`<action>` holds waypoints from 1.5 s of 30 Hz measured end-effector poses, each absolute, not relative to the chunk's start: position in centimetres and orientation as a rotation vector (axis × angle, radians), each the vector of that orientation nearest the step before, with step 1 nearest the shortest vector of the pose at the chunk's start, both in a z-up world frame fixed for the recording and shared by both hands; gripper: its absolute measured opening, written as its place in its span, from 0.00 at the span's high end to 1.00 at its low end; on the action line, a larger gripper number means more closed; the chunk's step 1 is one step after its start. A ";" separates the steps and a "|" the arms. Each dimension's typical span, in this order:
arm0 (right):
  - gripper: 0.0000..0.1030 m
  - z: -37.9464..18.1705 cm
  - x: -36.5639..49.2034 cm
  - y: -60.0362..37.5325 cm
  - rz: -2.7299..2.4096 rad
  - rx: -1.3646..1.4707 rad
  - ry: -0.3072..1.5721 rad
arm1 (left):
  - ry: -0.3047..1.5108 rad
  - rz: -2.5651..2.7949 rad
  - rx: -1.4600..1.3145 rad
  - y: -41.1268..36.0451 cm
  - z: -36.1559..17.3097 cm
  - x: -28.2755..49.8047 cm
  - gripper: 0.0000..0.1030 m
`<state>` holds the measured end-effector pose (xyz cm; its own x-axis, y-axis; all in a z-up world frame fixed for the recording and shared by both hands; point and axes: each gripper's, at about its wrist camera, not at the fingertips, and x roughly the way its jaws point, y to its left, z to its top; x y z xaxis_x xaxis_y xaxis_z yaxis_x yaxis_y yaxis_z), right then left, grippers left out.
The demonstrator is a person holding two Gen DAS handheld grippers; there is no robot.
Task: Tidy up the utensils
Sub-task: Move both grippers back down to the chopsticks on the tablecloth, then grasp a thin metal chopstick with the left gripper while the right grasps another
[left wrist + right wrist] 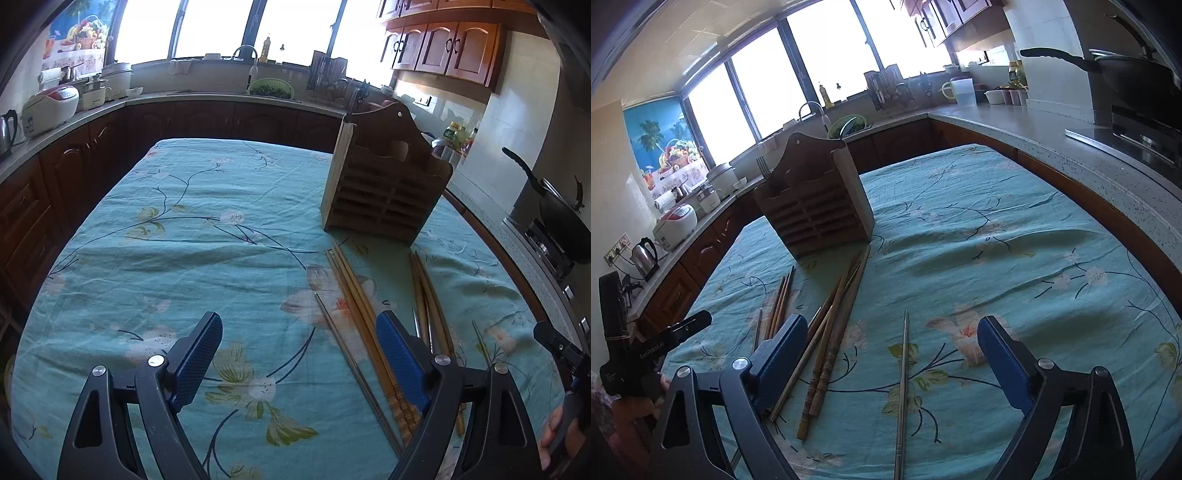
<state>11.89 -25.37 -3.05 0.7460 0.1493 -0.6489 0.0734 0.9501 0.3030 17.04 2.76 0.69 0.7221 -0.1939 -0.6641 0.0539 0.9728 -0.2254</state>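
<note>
A wooden utensil holder (384, 184) with slatted front stands upright on the teal floral tablecloth (184, 229); it also shows in the right wrist view (816, 206), with fork tines sticking out of it. Several wooden chopsticks (354, 288) lie in front of it, with another bundle (428, 295) to the right and a metal chopstick (343, 339). In the right wrist view the wooden chopsticks (834, 332) lie left of centre and a single metal chopstick (903, 376) lies between the fingers. My left gripper (299, 354) is open and empty above the cloth. My right gripper (894, 358) is open and empty.
Kitchen counters ring the table: a rice cooker (50, 107) and kettle (7, 129) at left, a sink with green colander (271, 86) at the back, a black wok (565, 218) on the stove at right. The other gripper shows at each view's edge (646, 354).
</note>
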 end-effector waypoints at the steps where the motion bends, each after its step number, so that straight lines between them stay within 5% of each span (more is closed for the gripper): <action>1: 0.14 -3.1 12.0 -25.3 0.043 0.314 0.739 | 0.763 -0.141 -0.189 2.5 0.7 17.2 0.18; 9: 0.44 -4.5 13.7 -24.7 0.040 0.255 0.823 | 0.843 -0.173 -0.144 0.7 0.4 20.1 0.25; 15: 0.53 -5.8 15.4 -24.3 0.048 0.216 0.899 | 0.908 -0.163 -0.114 -0.4 -0.4 22.9 0.33; 25: 0.68 -7.7 17.6 -23.0 0.042 0.102 0.981 | 0.975 -0.139 0.017 -2.9 -3.3 26.5 0.59; 32: 0.85 -7.8 17.9 -22.7 0.038 0.054 0.980 | 0.946 -0.206 0.084 -4.7 -3.7 26.7 0.91; 35: 0.94 -7.8 18.1 -22.3 0.052 0.040 0.980 | 0.938 -0.218 0.094 -4.8 -3.8 26.6 0.94; 45: 0.96 -6.8 17.7 -23.6 0.090 0.159 0.962 | 0.957 -0.289 -0.031 -2.3 -2.8 25.9 0.98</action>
